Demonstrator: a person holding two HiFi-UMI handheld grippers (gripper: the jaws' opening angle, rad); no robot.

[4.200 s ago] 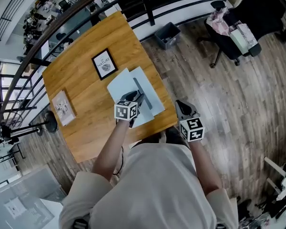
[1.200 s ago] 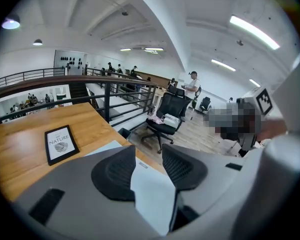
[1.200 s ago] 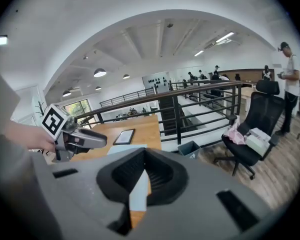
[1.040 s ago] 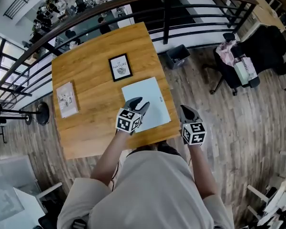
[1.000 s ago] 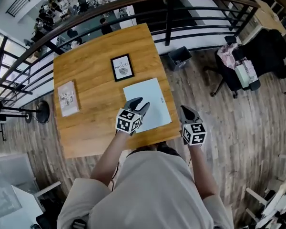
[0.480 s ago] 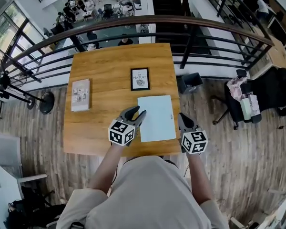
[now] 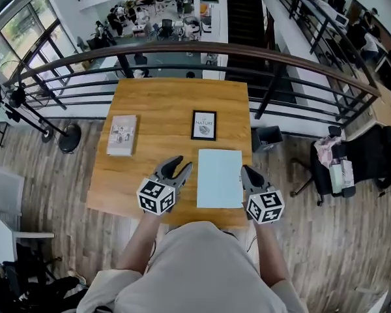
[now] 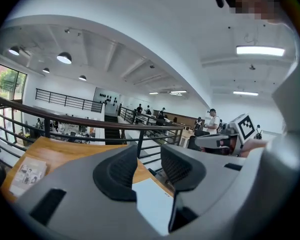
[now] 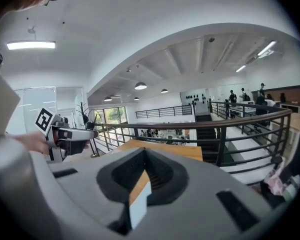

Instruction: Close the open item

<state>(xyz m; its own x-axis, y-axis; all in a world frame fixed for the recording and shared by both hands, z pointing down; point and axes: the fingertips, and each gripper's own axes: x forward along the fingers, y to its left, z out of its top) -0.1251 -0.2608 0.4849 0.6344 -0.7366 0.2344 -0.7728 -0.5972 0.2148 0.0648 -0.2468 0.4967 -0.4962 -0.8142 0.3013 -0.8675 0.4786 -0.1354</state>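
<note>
On the wooden table [image 7: 150,103], a booklet [image 7: 122,135] is lying far left. The left gripper [image 7: 177,167] is being held over the near edge, jaws spread, nothing between. The pale-blue folder [image 7: 219,178] is lying closed, its long axis pointing away towards a framed picture [image 7: 204,124]. The right gripper [image 7: 246,171] is being held beside it, jaws pressed together, empty.
</note>
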